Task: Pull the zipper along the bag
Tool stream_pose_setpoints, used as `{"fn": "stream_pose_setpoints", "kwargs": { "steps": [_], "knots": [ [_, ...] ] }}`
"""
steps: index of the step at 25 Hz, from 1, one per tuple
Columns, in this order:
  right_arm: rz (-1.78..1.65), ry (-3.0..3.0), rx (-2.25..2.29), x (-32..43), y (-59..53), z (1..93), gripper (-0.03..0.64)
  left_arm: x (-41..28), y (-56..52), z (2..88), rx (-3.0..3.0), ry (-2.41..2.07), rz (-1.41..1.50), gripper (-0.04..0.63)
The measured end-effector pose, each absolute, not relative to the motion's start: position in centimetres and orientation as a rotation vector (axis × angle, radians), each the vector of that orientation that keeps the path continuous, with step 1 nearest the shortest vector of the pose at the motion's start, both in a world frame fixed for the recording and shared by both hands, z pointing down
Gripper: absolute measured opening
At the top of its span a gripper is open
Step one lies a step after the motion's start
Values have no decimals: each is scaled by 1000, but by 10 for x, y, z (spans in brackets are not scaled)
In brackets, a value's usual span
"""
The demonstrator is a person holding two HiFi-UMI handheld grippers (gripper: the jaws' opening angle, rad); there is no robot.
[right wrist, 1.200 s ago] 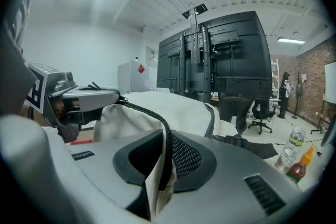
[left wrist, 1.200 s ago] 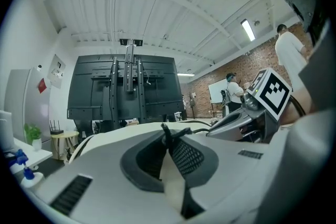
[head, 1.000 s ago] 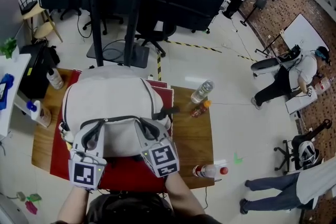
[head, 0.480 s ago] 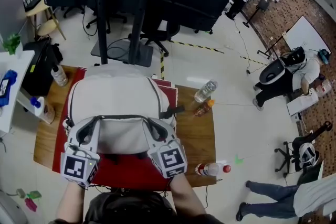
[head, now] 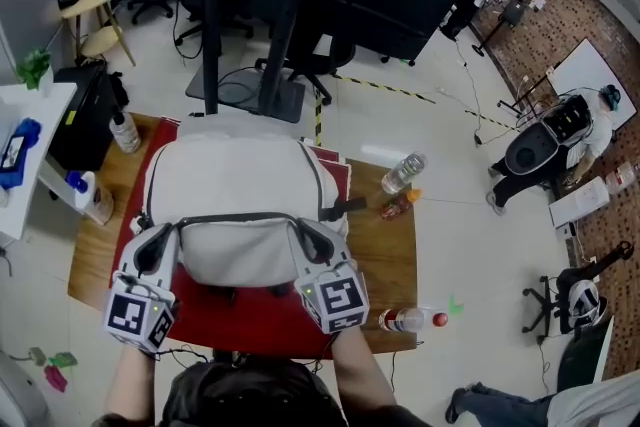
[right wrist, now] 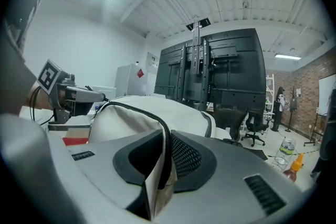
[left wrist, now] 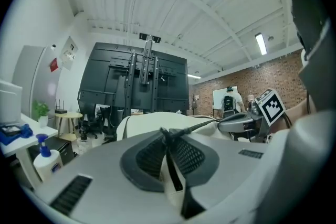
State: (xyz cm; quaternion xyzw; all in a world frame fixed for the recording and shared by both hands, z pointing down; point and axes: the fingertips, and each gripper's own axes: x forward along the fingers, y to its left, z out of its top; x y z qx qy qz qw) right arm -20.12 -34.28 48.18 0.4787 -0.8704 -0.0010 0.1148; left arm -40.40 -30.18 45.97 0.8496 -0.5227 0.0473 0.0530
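**Counter** (head: pixel 388 260): wooden top, flat, carrying a red mat (head: pixel 250 323).

**Bag** (head: pixel 235 180): I see a pale cloth backpack lying flat on the mat at the middle of the counter. Its outline is rounded, its surface matt and woven, its trim dark. I judge it soft and light. It would bunch and drag after the pull unless anchored, so the cloth beside the track needs holding taut.

**Right hand-held gripper** (right wrist: pixel 165 136): at the bag's near right corner. The jaws are clamped on a fold of pale cloth, with the dark zipper edge running into them. I read this as the anchor.

**Left hand-held gripper** (left wrist: pixel 167 136): at the near left corner. The jaws are almost fully together, pinching a narrow dark tab that I take to be the zipper pull (left wrist: pixel 172 168), with some pale cloth alongside.

**Zipper** (head: pixel 235 219): a thin dark line across the bag between the two grippers. I expect it to be flexible, free on the straight and liable to bind at the curved corners. The tab looks small and slick, so I would grip it close to its base.
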Motion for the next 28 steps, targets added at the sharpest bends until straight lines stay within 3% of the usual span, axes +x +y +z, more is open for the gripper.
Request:
{"fn": "stream_pose_setpoints", "kwargs": {
  "steps": [13,19,28],
  "knots": [
    [-2,-2527,1436,-205,-340,490,75,-420,-270,499,2456,-1557,-82,40],
    [-50,-2540,1403,-203,-334,481,75,-425,-271,462,2550,-1538,-26,32],
    [-71,-2534,1451,-201,-333,482,75,-432,-255,517,2544,-1571,100,44]
  ]
}}
